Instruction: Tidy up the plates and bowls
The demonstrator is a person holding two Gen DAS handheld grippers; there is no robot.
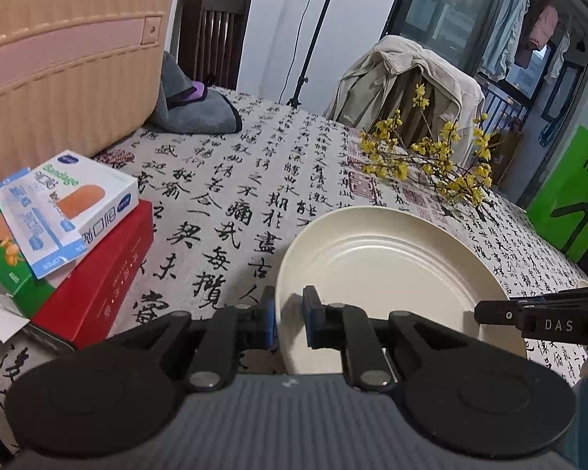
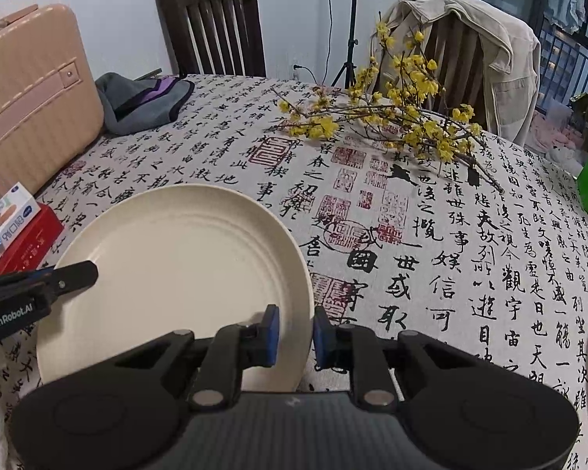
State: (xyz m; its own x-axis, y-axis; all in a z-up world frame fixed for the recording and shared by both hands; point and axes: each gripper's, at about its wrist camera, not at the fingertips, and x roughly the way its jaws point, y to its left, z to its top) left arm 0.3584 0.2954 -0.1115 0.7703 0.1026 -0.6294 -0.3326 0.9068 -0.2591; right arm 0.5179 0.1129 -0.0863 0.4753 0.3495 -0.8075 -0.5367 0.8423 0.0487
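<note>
A cream plate (image 1: 392, 274) is sitting over a table covered by a calligraphy-printed tablecloth (image 1: 231, 196), and both grippers are holding it at once. The left gripper (image 1: 290, 319) is clamping the plate's left rim, its blue-padded fingers (image 1: 269, 321) pinching the edge, one on the outside and one on the inside of the rim. The right gripper (image 2: 296, 335) is doing the same on the plate's (image 2: 176, 258) opposite, right rim, with one pad over the inner face and the other outside the edge. Both sets of jaws are closed down to a narrow gap, gripping the plate. In each wrist view the other gripper's finger is reaching onto the plate from the side.

Whether the plate is resting on the cloth or being held just clear of it cannot be told.

Just beyond the plate, yellow flowering branches (image 1: 427, 156) are lying on the tablecloth (image 2: 450, 235). Further beyond the plate, a beige jacket (image 1: 403, 78) is hanging over a chair back, and a dark wooden chair (image 2: 211, 23) is standing at the far edge of the table. To the left of the plate, well apart from it, a red box (image 1: 98, 278) is carrying a stack of small cartons (image 1: 62, 211). Behind those, a peach-coloured suitcase (image 1: 70, 51) is standing on the table, with a grey cloth (image 1: 200, 109) bunched beside it. To the right of the plate, a green bag (image 1: 568, 196) is standing at the table's edge.
</note>
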